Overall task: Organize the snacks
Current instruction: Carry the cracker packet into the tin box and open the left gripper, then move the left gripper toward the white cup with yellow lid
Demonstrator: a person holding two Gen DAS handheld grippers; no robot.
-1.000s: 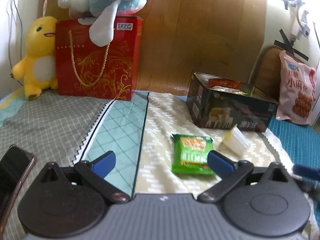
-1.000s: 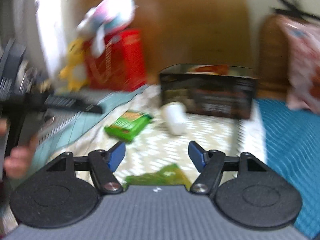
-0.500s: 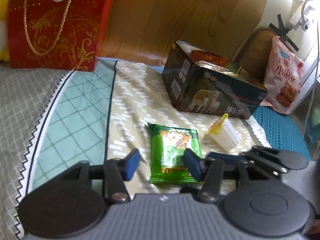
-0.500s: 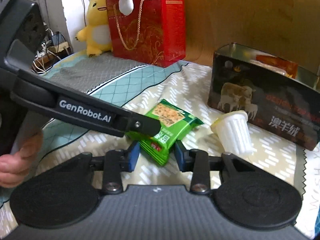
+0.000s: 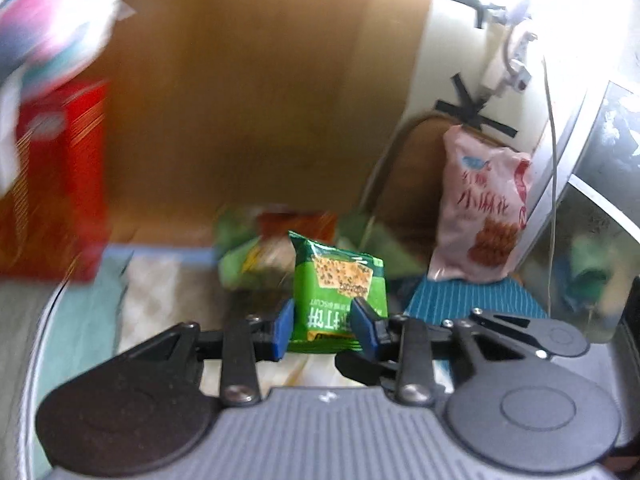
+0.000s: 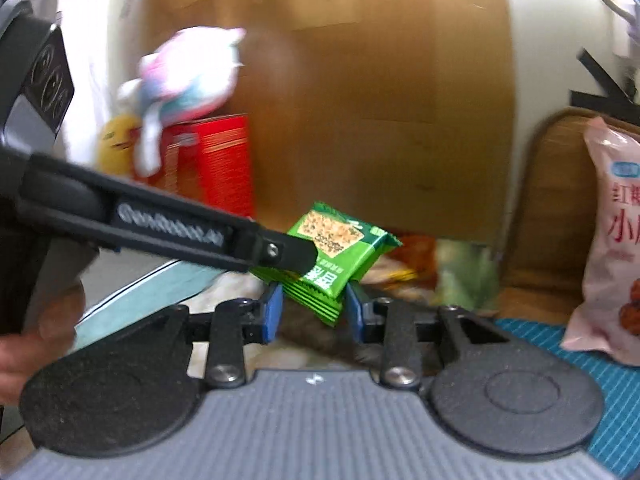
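Gripping one green biscuit packet [image 5: 338, 292] from two sides, both grippers are carrying it above the bed, in front of the blurred open snack box [image 5: 280, 248] near the headboard. The left gripper [image 5: 322, 326] is pinching the lower part of the packet, which is standing upright between its blue pads. The right gripper [image 6: 314, 306] is clamping the packet's lower corner, and there the packet is tilting. I think the risk is this: if the two hands are pulling apart or twisting differently, the thin wrapper may be tearing or slipping out. The pink snack bag [image 5: 484, 216] is leaning at the right edge of the bed.
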